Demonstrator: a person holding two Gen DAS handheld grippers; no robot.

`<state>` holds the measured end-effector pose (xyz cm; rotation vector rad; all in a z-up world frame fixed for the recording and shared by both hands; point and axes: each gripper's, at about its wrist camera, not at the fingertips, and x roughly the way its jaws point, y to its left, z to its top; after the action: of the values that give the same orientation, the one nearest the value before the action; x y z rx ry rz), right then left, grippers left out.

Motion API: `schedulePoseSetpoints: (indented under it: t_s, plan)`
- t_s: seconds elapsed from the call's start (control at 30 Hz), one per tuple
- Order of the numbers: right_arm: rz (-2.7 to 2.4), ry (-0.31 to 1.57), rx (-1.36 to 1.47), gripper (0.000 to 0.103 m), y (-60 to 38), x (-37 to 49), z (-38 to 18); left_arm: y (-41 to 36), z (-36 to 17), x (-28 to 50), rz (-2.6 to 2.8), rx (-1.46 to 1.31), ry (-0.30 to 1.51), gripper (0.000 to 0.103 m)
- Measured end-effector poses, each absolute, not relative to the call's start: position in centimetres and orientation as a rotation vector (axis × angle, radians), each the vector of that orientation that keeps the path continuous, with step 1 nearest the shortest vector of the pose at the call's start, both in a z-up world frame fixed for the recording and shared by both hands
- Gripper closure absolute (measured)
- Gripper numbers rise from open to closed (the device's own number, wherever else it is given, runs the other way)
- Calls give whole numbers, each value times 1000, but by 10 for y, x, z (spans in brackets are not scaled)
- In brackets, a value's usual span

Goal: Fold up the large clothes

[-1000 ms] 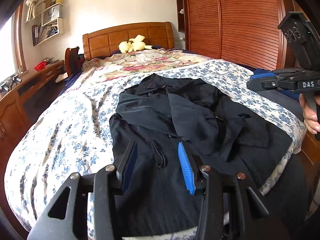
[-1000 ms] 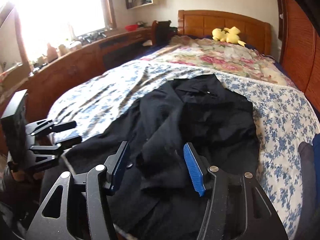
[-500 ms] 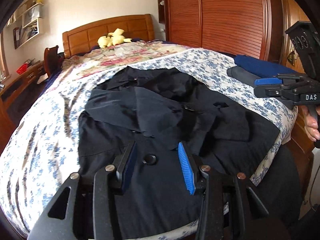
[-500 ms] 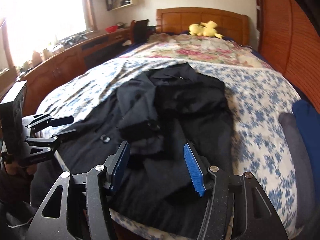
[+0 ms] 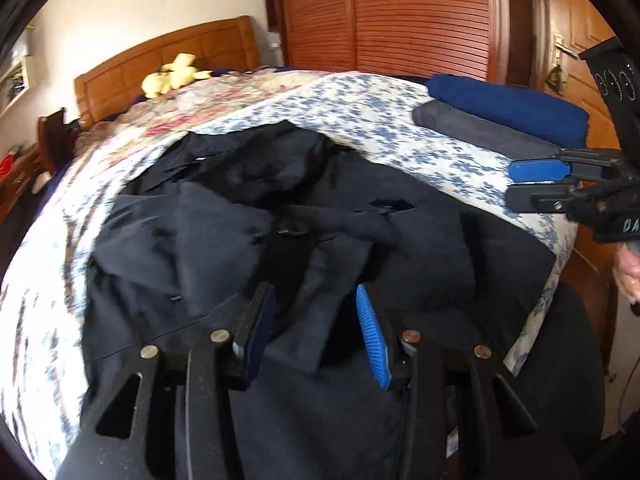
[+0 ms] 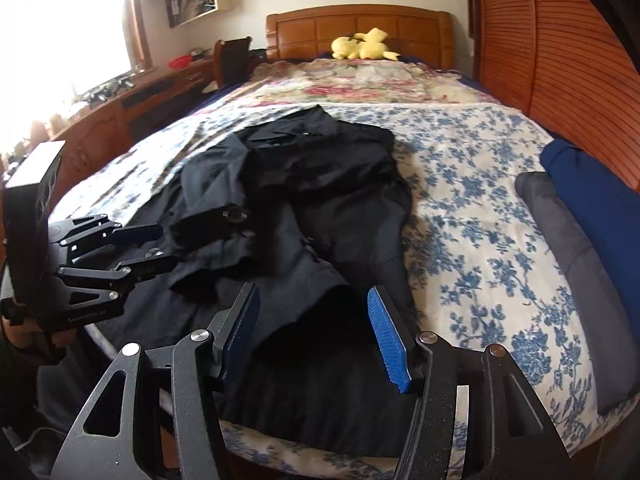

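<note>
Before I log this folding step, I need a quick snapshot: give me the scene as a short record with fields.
surface: bed with flowered cover
garment: dark coat, spread out, sleeves folded inward
left tool: open, empty, above coat's lower part
right tool: open, empty, above coat's hem
folded pile: blue and grey clothes at bed's edge
headboard end: yellow plush toy

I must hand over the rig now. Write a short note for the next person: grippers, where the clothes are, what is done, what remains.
Left gripper: open, empty, above the near part of the black coat.
Right gripper: open, empty, above the coat's near hem.
The coat lies on the floral bedspread, sleeves laid across the front.
Done: a blue garment and a grey garment lie folded at the bed's edge.
Left: grip the coat and finish folding it.
</note>
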<state>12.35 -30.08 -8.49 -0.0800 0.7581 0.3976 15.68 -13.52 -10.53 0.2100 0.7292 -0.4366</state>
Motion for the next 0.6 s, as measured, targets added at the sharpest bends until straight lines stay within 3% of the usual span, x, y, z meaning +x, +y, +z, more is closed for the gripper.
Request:
schedulePoseSetpoints:
  t_s: [0.53,0.57,0.6]
  plan:
    - [371,780,-95,46,-308,136,-134,-185,-138,200,-451,282,790,67]
    - [367,781,-99,46,-308,136,-135,-184,-139,200,-449,289,790,68]
    - [366,784,-99,46,-307,137,-137,-185,-140,200,-452,296,787,78]
